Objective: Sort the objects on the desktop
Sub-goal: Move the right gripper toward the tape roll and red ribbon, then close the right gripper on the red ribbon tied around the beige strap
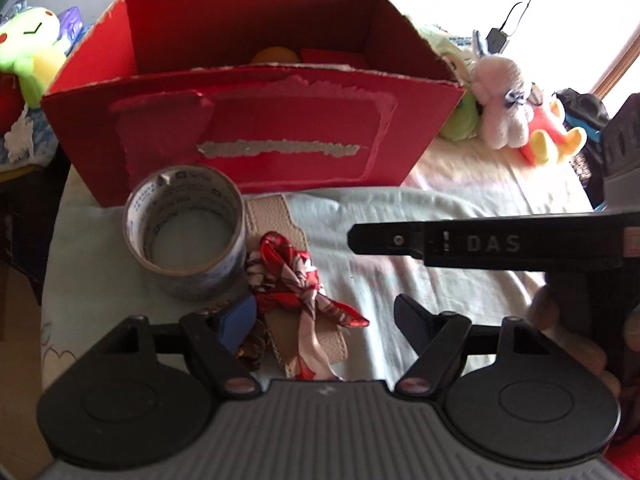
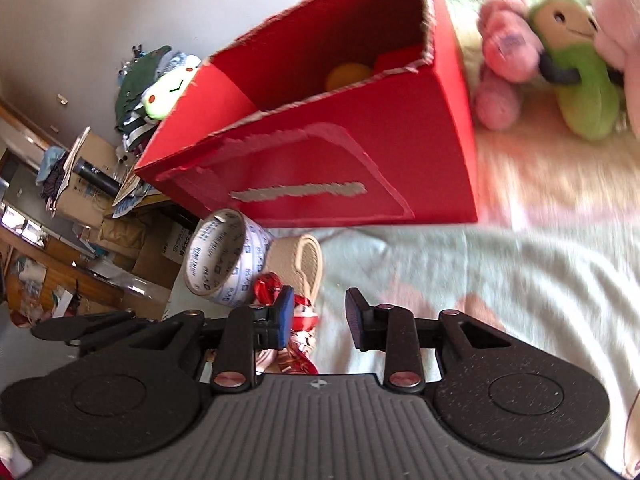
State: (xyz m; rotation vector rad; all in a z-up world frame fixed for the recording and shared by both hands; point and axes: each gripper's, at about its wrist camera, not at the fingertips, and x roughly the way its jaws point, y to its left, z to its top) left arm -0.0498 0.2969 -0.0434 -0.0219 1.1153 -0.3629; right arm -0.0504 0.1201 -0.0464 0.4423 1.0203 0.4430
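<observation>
While unheld, scarf [image 1: 289, 276] between left hand-held gripper [image 1: 320, 320] jaws (open).

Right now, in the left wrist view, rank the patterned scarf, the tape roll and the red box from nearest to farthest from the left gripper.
1. Patterned scarf: between the left gripper's open fingers, lying on a beige strap.
2. Tape roll: beyond the left finger, touching the scarf's left side.
3. Red box: farthest, behind both.
</observation>
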